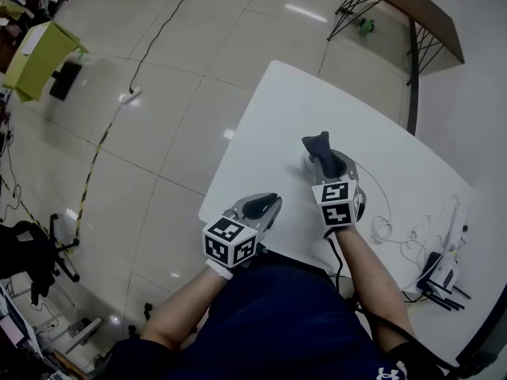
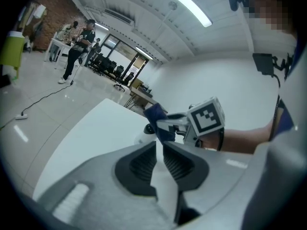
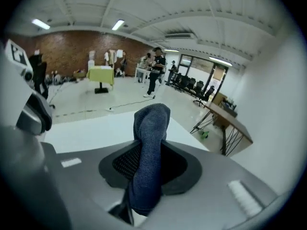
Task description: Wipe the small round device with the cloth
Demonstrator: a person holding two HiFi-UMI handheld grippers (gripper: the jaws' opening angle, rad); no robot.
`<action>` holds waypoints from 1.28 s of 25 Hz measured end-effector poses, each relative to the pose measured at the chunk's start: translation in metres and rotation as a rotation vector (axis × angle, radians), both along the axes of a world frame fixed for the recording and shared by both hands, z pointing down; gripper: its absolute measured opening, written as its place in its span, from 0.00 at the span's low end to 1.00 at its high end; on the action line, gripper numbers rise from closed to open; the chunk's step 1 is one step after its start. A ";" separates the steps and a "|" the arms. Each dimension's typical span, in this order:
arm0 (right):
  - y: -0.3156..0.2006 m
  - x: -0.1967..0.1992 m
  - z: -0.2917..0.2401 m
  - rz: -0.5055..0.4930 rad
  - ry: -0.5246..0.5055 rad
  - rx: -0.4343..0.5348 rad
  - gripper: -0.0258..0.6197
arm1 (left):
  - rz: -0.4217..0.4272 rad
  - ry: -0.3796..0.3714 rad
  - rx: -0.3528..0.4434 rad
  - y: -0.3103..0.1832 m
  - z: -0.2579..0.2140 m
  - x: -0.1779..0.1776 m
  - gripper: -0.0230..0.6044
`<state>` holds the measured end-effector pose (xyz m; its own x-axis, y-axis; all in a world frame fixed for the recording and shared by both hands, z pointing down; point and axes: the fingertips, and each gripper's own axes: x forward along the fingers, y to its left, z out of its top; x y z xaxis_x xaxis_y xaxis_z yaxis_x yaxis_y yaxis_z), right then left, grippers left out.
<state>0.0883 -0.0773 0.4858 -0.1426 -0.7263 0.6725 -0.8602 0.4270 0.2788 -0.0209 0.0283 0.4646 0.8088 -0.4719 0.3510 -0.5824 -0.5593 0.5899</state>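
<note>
The pale tiled floor [image 1: 158,54] fills most of the head view, with a yellow-green stand [image 1: 36,54] at its left edge and a brown table [image 1: 412,6] cut off at the top right. On it stands the white surface [image 1: 269,125], whose near edge is hidden under the person's dark shirt and both forearms. The right tool [image 1: 321,161] reaches out over the middle of the surface and is pinching the dark blue cloth [image 3: 149,143]. In the right gripper view the cloth runs up between the ribbed pads as a bunched roll and stands past the tips, so it covers whatever lies just ahead of them. The left tool [image 2: 159,147] hovers at the near edge, well apart from the right one, with its pads pressed together and nothing between them. The small round device [image 1: 306,163] sits on the surface just beside the right tool's tips – only a pale sliver of it shows from above, the rest lying under the cloth and the tool. The left gripper view gives a white curve with a dark spot below the cloth, and whether cloth and device touch cannot be told. Thin white cables [image 1: 396,229] loop to the right, toward a small white gadget [image 1: 444,271] at the far edge – too small to make out.
</note>
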 end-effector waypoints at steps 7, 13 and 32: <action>0.003 -0.041 0.027 -0.136 0.294 -0.001 0.21 | -0.010 -0.004 -0.023 -0.002 0.006 -0.018 0.11; 0.009 -0.055 0.053 -0.187 0.429 -0.007 0.21 | 0.003 -0.019 -0.043 -0.004 0.013 -0.028 0.11; 0.009 -0.030 0.002 -0.129 -0.023 0.023 0.21 | 0.059 -0.071 0.013 -0.017 0.007 0.004 0.11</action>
